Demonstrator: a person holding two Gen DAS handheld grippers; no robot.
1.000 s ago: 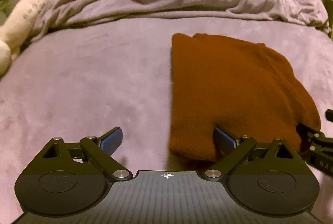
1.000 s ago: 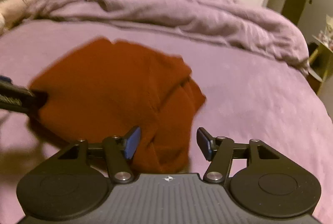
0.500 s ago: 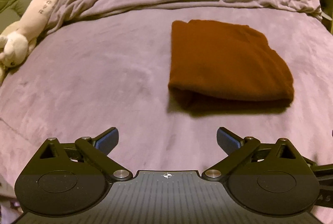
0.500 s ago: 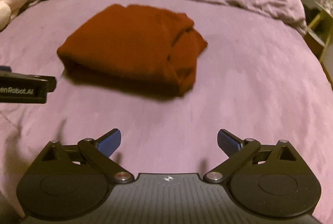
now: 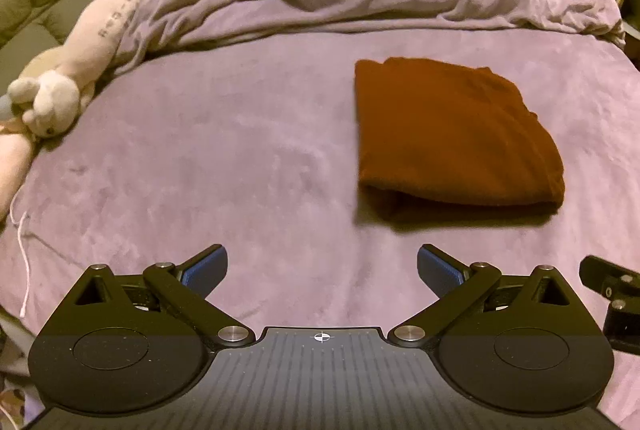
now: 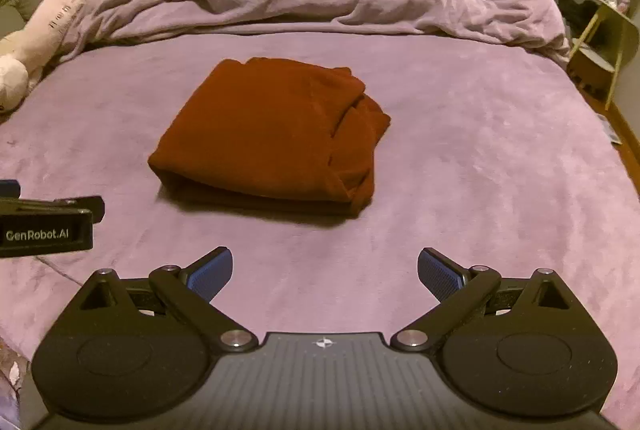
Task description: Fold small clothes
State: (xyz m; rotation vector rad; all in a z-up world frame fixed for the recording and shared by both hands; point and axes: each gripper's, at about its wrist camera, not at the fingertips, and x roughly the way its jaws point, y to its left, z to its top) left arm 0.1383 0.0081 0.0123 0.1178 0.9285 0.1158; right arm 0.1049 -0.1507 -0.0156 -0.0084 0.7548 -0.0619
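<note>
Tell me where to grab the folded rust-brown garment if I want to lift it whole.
Probably pinch the rust-brown garment at its near folded edge, coming in low from the front with the right hand-held gripper. That edge is thick and rounded, with stacked layers showing, and faces the open jaws.

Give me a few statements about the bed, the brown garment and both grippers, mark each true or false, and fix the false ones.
1. The rust-brown knit garment lies folded on the purple plush bedspread. True.
2. The left gripper is clamped on it. False: its jaws are open, short of the garment.
3. The right gripper is open and empty. True.
4. The cream stuffed toy lies on top of the garment. False: it lies at the bed's left edge.
</note>
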